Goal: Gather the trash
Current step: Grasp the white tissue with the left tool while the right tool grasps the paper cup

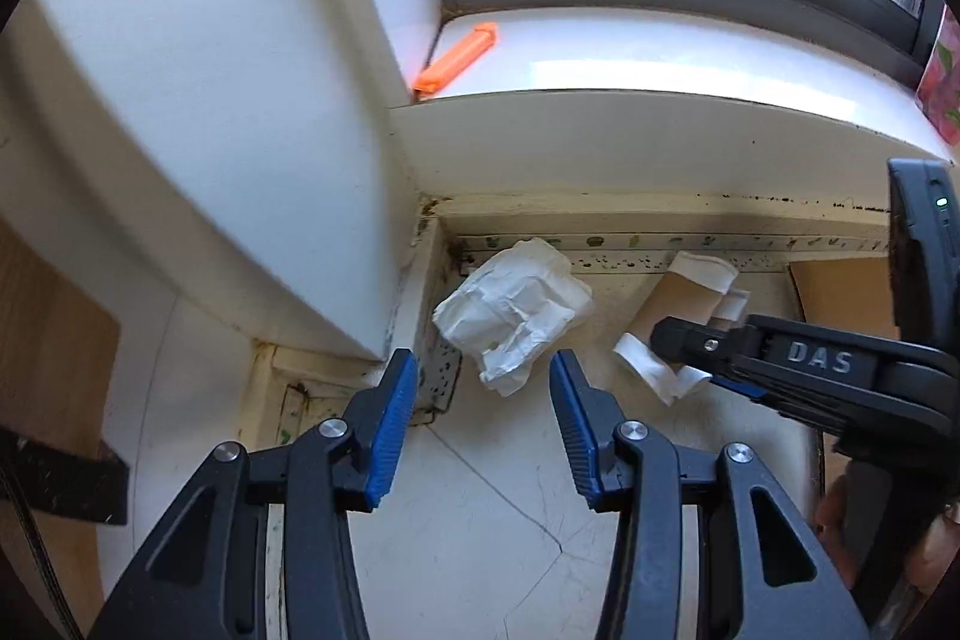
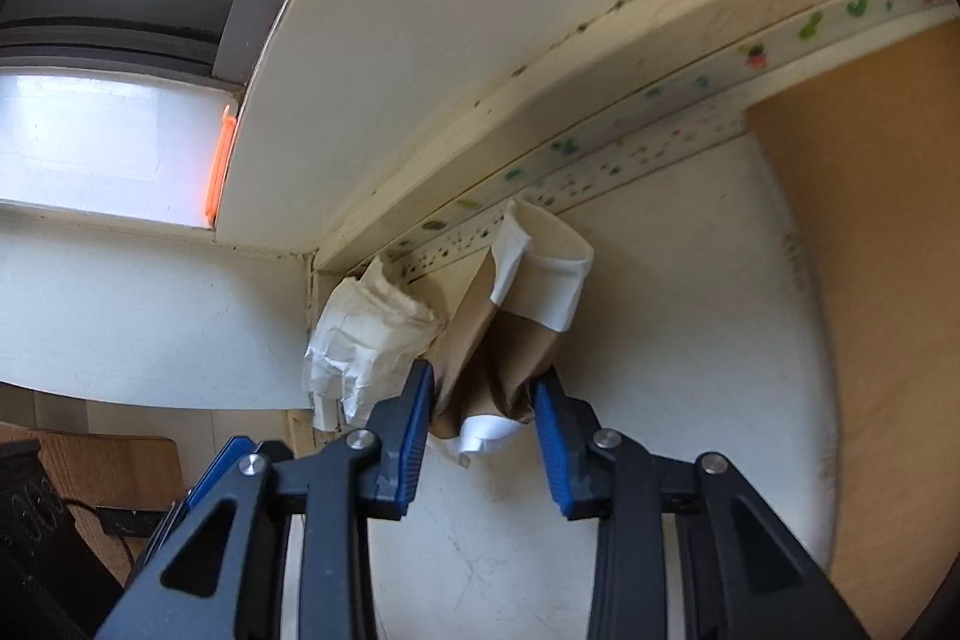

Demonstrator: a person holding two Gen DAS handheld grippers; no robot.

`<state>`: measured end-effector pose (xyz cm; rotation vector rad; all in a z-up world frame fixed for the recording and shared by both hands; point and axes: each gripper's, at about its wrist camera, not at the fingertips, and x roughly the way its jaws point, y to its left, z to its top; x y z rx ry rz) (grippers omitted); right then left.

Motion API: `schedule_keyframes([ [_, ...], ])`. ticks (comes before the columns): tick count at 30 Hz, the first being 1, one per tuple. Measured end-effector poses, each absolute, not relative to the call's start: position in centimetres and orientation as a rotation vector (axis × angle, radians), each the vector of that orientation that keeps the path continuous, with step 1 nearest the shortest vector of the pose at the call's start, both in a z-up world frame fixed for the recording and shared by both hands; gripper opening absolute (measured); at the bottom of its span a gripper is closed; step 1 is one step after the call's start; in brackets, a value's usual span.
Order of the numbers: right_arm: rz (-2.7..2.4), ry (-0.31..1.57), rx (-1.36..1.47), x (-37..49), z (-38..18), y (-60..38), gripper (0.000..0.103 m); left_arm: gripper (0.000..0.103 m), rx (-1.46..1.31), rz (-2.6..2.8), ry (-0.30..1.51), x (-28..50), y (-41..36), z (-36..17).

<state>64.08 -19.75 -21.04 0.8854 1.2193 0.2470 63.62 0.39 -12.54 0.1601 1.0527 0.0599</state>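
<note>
Crushed brown paper cup (image 2: 510,340), white rim and white torn strips, lies on the white floor (image 2: 690,340) against the wall strip; the right tongs (image 2: 483,394) pinch its flattened lower end, pads on both sides. Crumpled white paper wad (image 1: 516,307) sits in the corner, just ahead of the left tongs (image 1: 483,388), which stand spread with nothing between them, not touching it.
</note>
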Motion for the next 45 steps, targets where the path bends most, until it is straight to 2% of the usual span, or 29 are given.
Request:
schedule_keyframes([
  [16, 0.262, 1.202, 0.773, 63.9, -19.8, -21.5, 0.033, 0.046, 0.239, 0.001, 1.164, 68.3, -2.0, -17.1],
  [31, 0.334, 1.202, 0.739, 63.2, -19.0, -21.3, 0.033, 0.047, 0.346, 0.057, 1.158, 69.6, -2.7, -19.2],
  [33, 0.335, 1.205, 0.74, 63.0, -19.0, -21.2, 0.033, 0.042, 0.377, 0.068, 1.147, 69.4, -2.9, -19.4],
  [35, 0.34, 1.203, 0.734, 62.6, -18.8, -21.4, 0.033, 0.03, 0.407, 0.093, 1.133, 69.0, -3.1, -19.5],
  [45, 0.332, 1.186, 0.682, 59.8, -16.9, -21.3, 0.033, 0.028, 0.299, 0.079, 1.143, 63.6, -3.2, -17.6],
])
